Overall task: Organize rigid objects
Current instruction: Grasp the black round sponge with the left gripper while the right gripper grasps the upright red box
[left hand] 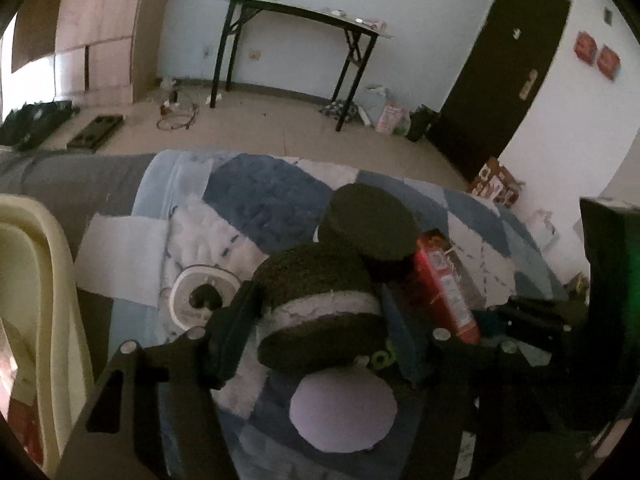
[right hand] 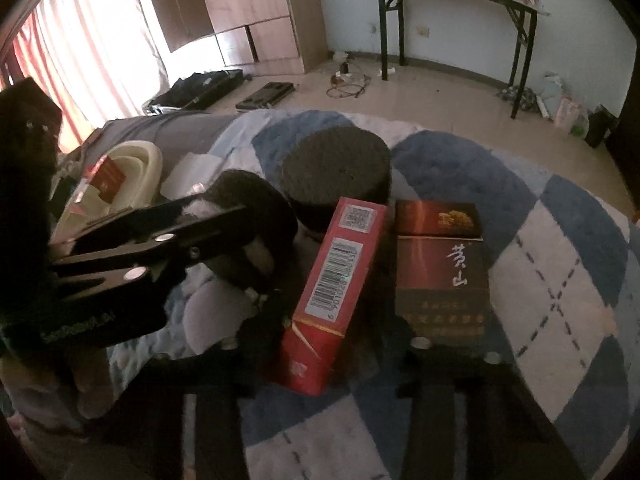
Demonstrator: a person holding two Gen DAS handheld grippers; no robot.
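Sandwich-shaped foam disc pinched in the left gripper over a blue-and-white checked quilt.

At lower centre of the left wrist view, the left gripper (left hand: 320, 320) clamps a foam disc (left hand: 320, 300): two coarse black layers with a pale lavender band between, held by its edges. A thick all-black foam disc (left hand: 370, 222) stands just behind it, and a lavender round pad (left hand: 342, 414) lies below on the quilt (left hand: 260, 196). In the right wrist view, the right gripper (right hand: 332, 340) is spread around a red carton (right hand: 332, 292) with a barcode, seemingly without squeezing; a dark red cigarette pack (right hand: 440, 264) lies just to its right. A cream basin (left hand: 44, 280) sits at the left edge.
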